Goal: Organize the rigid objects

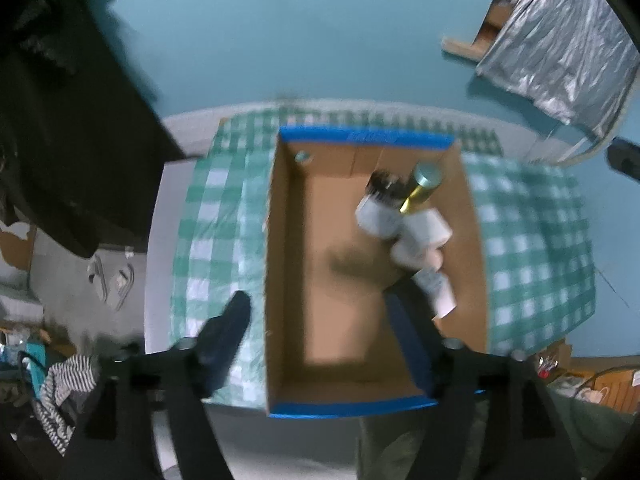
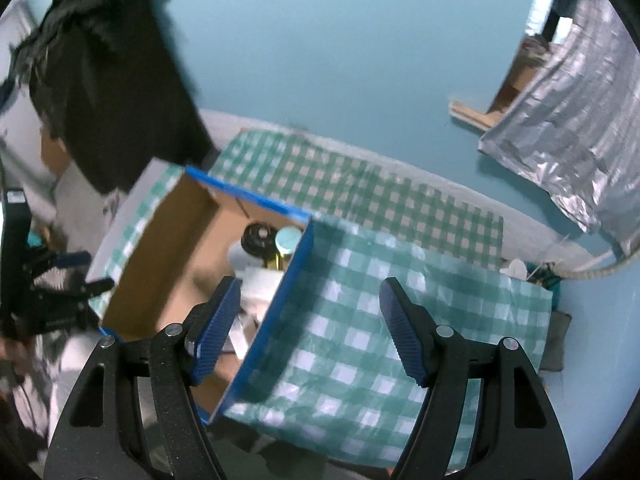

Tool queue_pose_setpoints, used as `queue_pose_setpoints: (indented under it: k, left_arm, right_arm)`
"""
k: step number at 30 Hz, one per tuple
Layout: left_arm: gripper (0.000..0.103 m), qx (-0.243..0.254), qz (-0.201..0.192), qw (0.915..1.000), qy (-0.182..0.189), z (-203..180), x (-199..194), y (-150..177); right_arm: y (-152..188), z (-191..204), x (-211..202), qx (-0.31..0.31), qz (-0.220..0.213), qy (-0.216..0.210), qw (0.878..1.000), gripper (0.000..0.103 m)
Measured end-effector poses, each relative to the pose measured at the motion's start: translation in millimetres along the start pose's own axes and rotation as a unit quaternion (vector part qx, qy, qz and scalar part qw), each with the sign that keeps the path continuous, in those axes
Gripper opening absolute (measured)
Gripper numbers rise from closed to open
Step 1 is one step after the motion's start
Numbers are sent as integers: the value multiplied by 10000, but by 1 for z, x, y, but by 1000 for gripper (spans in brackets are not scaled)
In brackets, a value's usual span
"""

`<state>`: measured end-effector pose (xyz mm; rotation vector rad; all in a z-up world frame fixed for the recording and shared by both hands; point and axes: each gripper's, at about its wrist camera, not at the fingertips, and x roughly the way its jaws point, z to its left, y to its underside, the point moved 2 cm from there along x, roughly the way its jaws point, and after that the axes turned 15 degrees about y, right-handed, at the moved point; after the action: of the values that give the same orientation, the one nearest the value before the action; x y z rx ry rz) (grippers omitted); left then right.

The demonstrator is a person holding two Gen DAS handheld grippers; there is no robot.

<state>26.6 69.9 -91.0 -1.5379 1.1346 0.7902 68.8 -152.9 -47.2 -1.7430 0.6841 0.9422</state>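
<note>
While both pairs of tongs hang above the table with nothing in them, the left gripper (image 1: 316,320) has its 2 blue-padded fingers spread wide over the near part of the cardboard box (image 1: 280,264), and the right gripper (image 2: 310,304) has its own fingers just as far apart, the left one over the box's blue rim and the right one over the checked cloth (image 2: 400,320) beside it. Nothing lies between either pair of pads. Past the left fingers, the task's things sit inside the box, bunched against its right wall toward the far end: a white tube (image 1: 434,288) nearest, a white jar (image 1: 420,240) touching it, a white bottle with a black cap (image 1: 378,208) beyond, and a gold cylinder with a pale blue lid (image 1: 422,186) leaning across the bottle. The left half of the box floor is bare. Beyond the box the green and white cloth runs to the far table edge, then a teal wall, with a silvery crinkled sheet (image 2: 568,120) hanging at the right. As for risk, I judge the pile to be loose, so the gold cylinder could roll off the bottle if the box is nudged. The right gripper's left finger hangs close to the rim and could catch it on a low sweep, dragging the box across the slippery cloth. Both views are blurred, so finer contact cannot be told
</note>
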Motion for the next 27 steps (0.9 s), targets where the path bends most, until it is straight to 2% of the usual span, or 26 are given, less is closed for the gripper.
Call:
queue_pose_setpoints:
  k: [6, 9, 14, 18, 22, 27]
  left_arm:
    - [87, 99, -434, 9990, 21, -25, -26, -7]
    - [88, 40, -679, 9976, 120, -33, -40, -8]
    - [93, -37, -1013, 9948, 73, -38, -55, -11]
    - [93, 126, -1305, 9913, -115, -48, -65, -10]
    - [94, 173, -1426, 9896, 54, -56, -73, -8]
    - [94, 196, -1444, 9893, 3, -64, -75, -9]
  right_arm:
    - [11, -18, -15, 325, -236, 204, 9990, 72]
    - [17, -25, -22, 485, -338, 237, 9980, 72]
    - [24, -36, -32, 703, -545, 394, 9953, 72]
    - [28, -45, -38, 800, -617, 548, 9934, 72]
    - [32, -54, -42, 904, -666, 718, 9911, 72]
    - [37, -63, -43, 1001, -662, 869, 9890, 72]
